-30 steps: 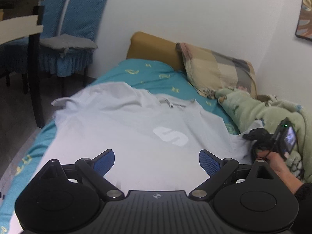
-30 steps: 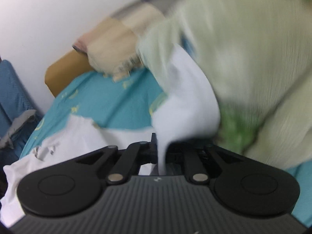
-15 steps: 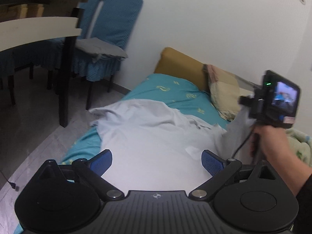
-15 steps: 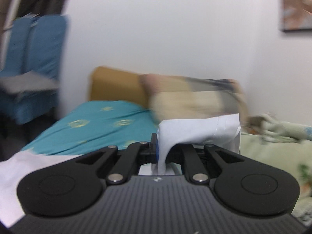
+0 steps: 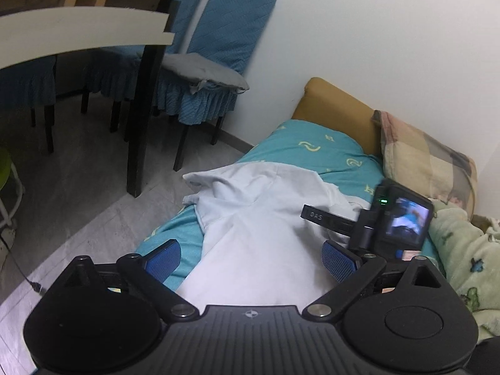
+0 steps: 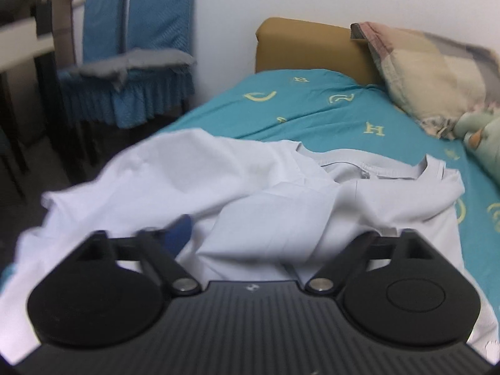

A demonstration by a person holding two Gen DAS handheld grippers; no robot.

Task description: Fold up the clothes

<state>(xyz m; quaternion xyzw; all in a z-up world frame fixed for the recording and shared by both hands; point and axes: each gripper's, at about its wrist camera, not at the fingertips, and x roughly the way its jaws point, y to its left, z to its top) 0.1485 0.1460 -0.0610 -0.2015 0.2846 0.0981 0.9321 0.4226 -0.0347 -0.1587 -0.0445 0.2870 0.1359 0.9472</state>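
The shirt (image 6: 250, 187) lies across the near half of the bed (image 6: 312, 109), with 1 side folded over its middle. Behind it at the bed's head stands the headboard (image 6: 306, 47), with the pillow (image 6: 431, 72) leaning to its right. The blanket (image 5: 462, 250) is heaped along the bed's right edge. Off to the left, on the floor (image 5: 78, 187), sit the chairs (image 5: 212, 62) and the table leg (image 5: 143, 118).
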